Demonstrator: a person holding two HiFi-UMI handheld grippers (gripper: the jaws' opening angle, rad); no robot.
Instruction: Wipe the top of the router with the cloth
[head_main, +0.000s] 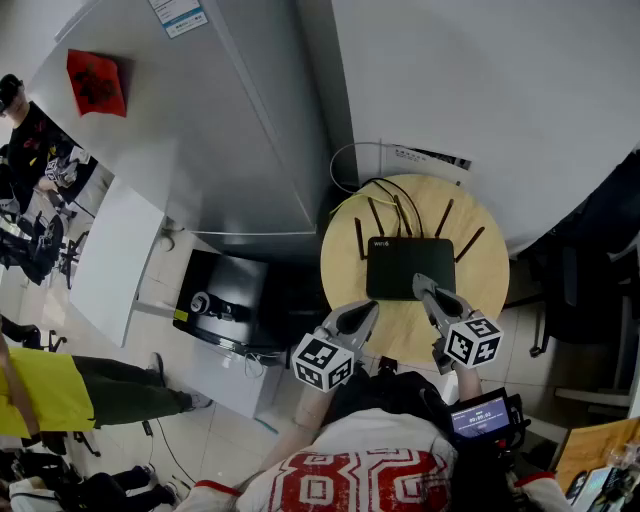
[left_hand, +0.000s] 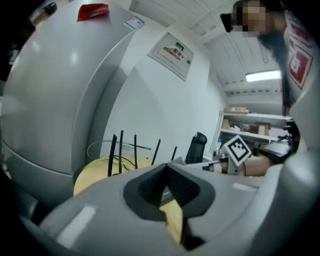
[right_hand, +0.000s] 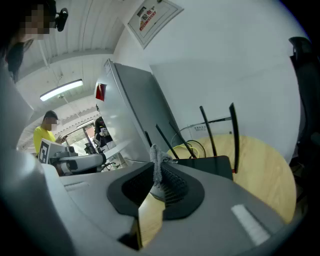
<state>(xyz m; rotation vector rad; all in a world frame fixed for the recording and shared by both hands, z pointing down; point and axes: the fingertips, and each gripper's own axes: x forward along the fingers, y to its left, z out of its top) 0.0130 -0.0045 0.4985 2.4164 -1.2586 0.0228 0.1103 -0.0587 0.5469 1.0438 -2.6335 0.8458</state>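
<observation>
Router (head_main: 410, 267) lies flat on the round wooden surface (head_main: 492, 285), antennas up along the back, cables trailing off toward the wall. Right tongs (right_hand: 154, 167) are pressed together on a thin grey tuft of cloth (right_hand: 155, 156). Only a small bit pokes up btwn the pads, and from the head view I can't make the cloth out at all, so it's prob. a small rag or mostly tucked under the tongs. These tongs point at the router's near edge, tip just over it or touching; can't tell which. Left tongs (left_hand: 167, 169) are closed w/ nothing btwn them, hanging just beside the router's near-left corner, off it. Progress, as I judge it: cloth is in hand & at the router, but nothing shows the top swept yet. The wipe across the lid looks all to do.
</observation>
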